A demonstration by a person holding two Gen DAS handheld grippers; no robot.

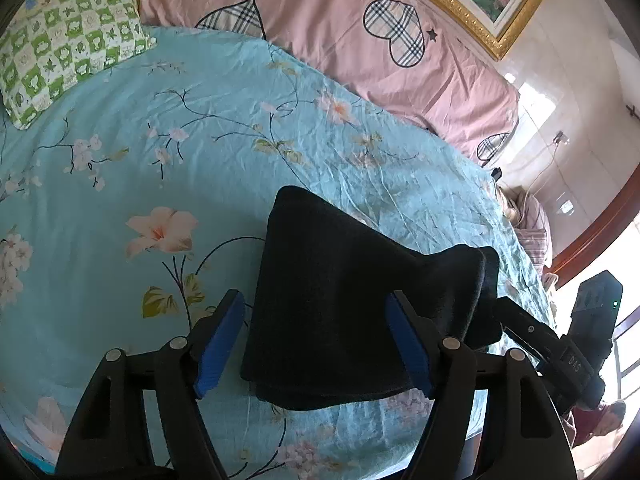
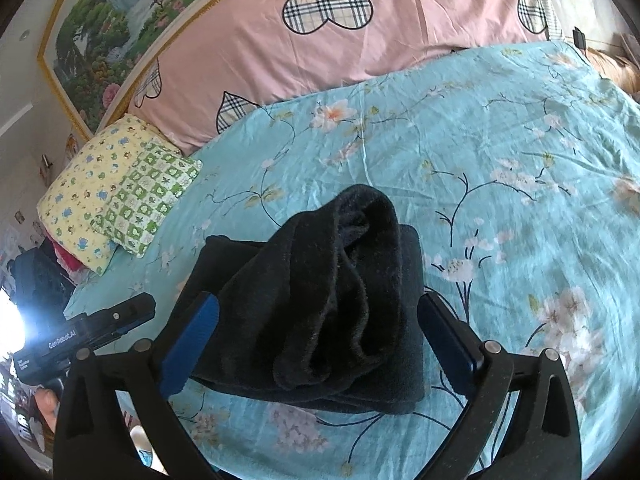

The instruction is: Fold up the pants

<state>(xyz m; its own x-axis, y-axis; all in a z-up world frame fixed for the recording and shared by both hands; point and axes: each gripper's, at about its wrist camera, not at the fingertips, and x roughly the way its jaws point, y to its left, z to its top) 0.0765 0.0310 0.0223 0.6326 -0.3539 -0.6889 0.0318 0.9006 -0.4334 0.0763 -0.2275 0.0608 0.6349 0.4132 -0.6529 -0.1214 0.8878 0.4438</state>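
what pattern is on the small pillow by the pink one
Green and white checks with small leaf and frog prints on the small pillow, clearest in the left wrist view.

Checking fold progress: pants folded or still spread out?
Folded, untidily. The pants form a compact stacked bundle on the bedsheet, layered edges showing; the top layer bunches up loosely.

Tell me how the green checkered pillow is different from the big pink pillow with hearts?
The green checkered pillow is small; the pink pillow is long and stretches across the head of the bed. The green one has white and green squares with tiny pictures; the pink one is plain with plaid hearts. The green one leans on a yellow pillow at the corner; the pink one lies along the framed painting. Both touch the blue flowered sheet.
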